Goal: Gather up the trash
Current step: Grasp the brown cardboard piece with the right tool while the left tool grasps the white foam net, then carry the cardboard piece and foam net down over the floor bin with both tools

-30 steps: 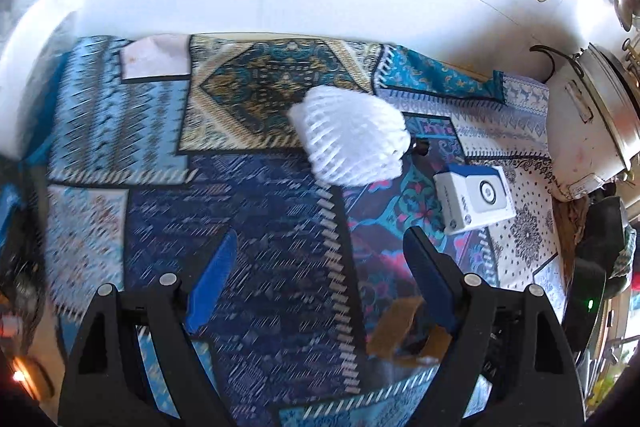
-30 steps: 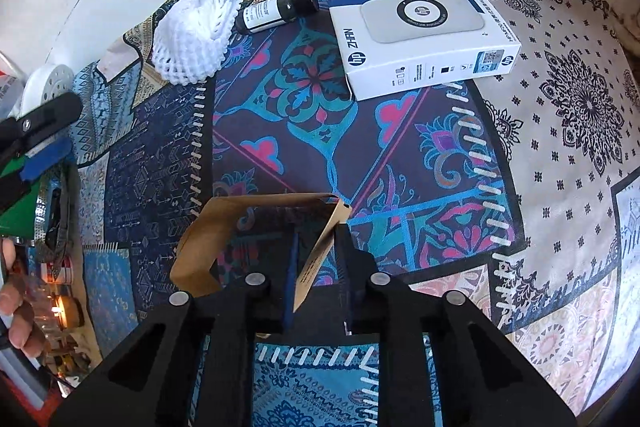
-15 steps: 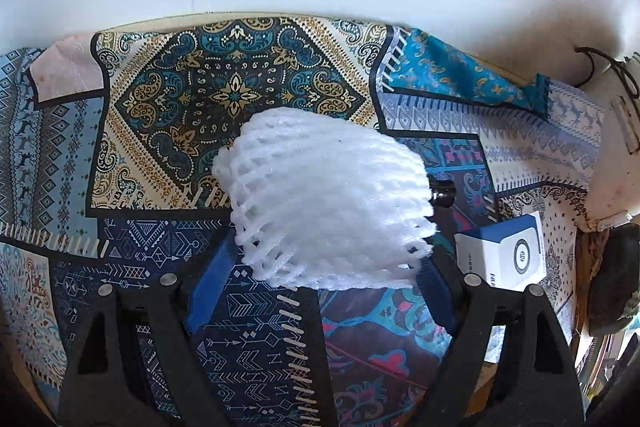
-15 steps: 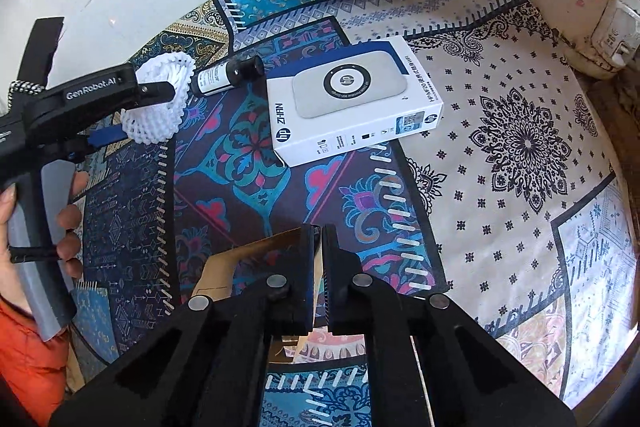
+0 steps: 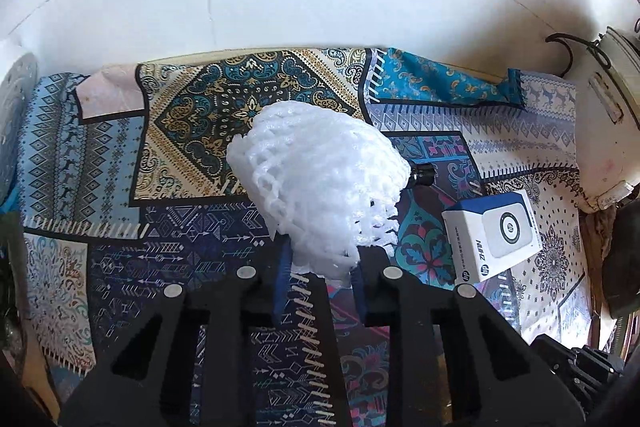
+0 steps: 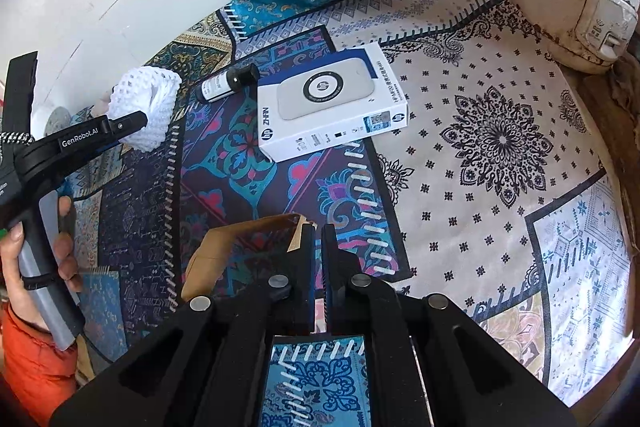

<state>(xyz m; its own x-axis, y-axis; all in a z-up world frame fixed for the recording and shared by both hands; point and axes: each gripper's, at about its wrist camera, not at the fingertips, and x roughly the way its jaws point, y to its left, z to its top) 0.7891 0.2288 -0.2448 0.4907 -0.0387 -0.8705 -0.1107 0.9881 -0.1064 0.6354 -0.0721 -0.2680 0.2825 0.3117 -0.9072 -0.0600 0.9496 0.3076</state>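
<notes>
white foam net (image 5: 320,187), blue paisley patchwork cloth (image 5: 192,131)

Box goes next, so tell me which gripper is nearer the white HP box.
Right. The right gripper, shut on a brown paper bag, hangs just before the HP box; the left gripper is beyond the small bottle.

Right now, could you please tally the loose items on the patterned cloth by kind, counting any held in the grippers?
White foam fruit net: 1, between the closing left gripper jaws
Small dark bottle: 1
White and blue box: 1
Brown paper bag: 1, clamped in the right gripper
Total: 4
</notes>
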